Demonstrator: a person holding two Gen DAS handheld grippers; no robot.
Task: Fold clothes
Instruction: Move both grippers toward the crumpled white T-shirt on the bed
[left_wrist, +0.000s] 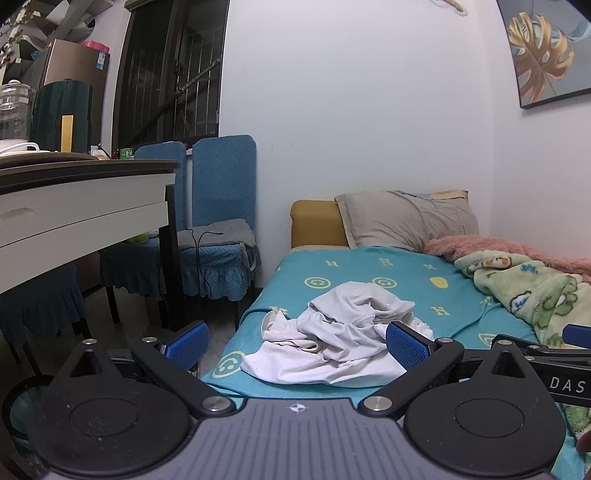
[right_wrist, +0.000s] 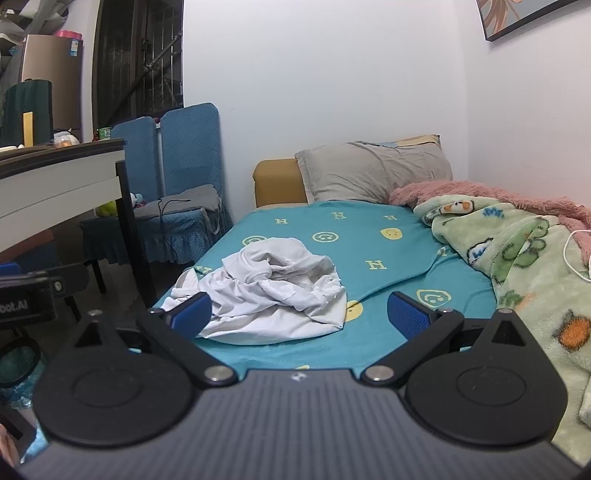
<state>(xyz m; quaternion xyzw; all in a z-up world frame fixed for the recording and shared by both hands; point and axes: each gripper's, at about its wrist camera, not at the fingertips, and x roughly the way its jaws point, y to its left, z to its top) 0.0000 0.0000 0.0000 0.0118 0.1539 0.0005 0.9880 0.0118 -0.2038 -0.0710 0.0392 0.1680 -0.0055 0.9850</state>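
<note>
Both grippers, left gripper (left_wrist: 295, 345) and right gripper (right_wrist: 299, 314), hover with fingers spread wide and hold nothing. Just beyond them, the crumpled white garment (right_wrist: 273, 291) lies on the teal bedsheet (right_wrist: 388, 251). Farther back, a grey pillow (right_wrist: 373, 171) leans at the wall.

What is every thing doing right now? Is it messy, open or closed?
white clothes: crumpled in a heap on the bed, not folded
left gripper: jaws open, holding nothing
right gripper: jaws open, holding nothing
green blanket: bunched up along the bed's side
grey pillow: leaning at the bed's head
</note>
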